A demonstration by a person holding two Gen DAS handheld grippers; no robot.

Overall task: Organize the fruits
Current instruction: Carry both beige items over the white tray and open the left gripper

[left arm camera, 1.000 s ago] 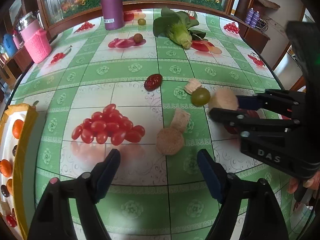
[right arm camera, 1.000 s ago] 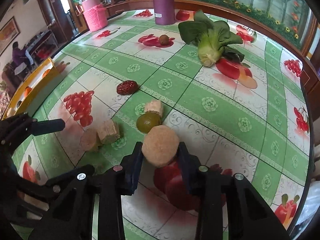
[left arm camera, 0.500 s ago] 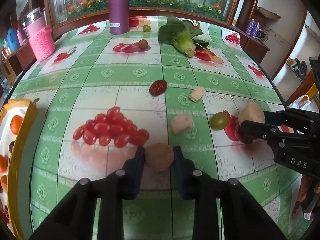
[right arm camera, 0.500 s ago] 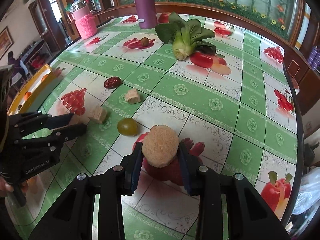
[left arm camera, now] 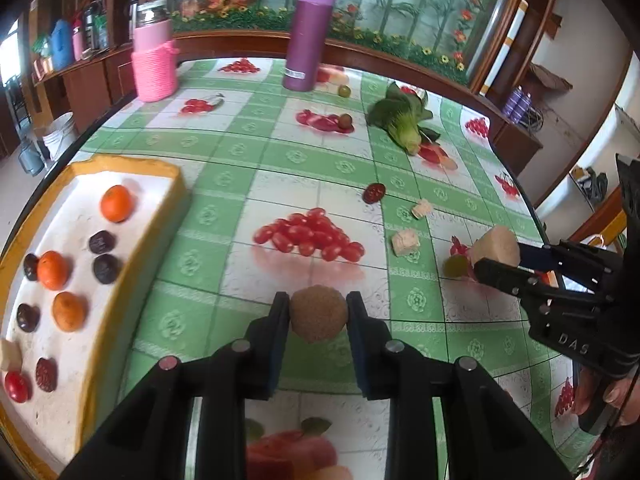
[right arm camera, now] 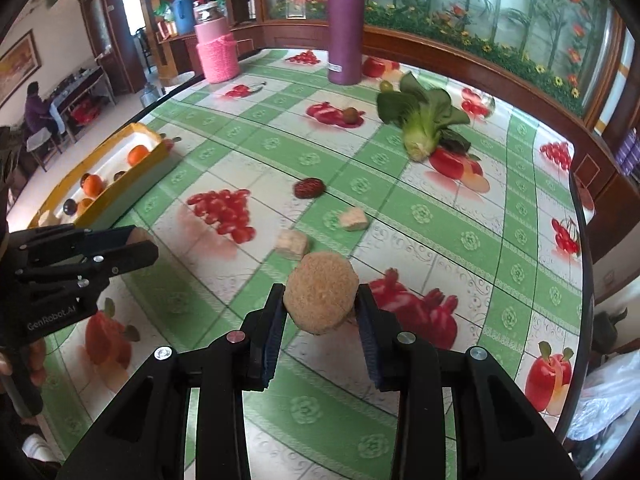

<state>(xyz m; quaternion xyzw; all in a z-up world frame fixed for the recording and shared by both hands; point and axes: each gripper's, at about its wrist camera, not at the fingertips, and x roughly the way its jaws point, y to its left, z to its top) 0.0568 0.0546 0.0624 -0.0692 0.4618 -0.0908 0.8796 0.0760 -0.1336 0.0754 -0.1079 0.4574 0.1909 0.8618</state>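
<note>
My left gripper (left arm camera: 318, 312) is shut on a round brown fruit (left arm camera: 318, 322), held above the tablecloth. A yellow-rimmed white tray (left arm camera: 120, 292) with oranges, dark fruits and a cherry tomato lies to its left. My right gripper (right arm camera: 320, 304) is shut on a paler round tan fruit (right arm camera: 320, 292), also off the table. In the left wrist view the right gripper (left arm camera: 480, 258) shows at the right edge with its fruit (left arm camera: 496, 246). In the right wrist view the left gripper (right arm camera: 140, 246) is at the left, in front of the tray (right arm camera: 120, 188).
On the table lie a red date (left arm camera: 374, 193), two tan cubes (left arm camera: 406, 241), a green grape (left arm camera: 456, 266) and a bok choy (left arm camera: 404, 128). A purple bottle (left arm camera: 308, 36) and a pink jar (left arm camera: 154, 66) stand at the back. A person sits far left (right arm camera: 36, 108).
My left gripper closed on the brown fruit, lifted it and swung left, bringing the tray further into view. My right gripper rose with its tan fruit and followed leftward.
</note>
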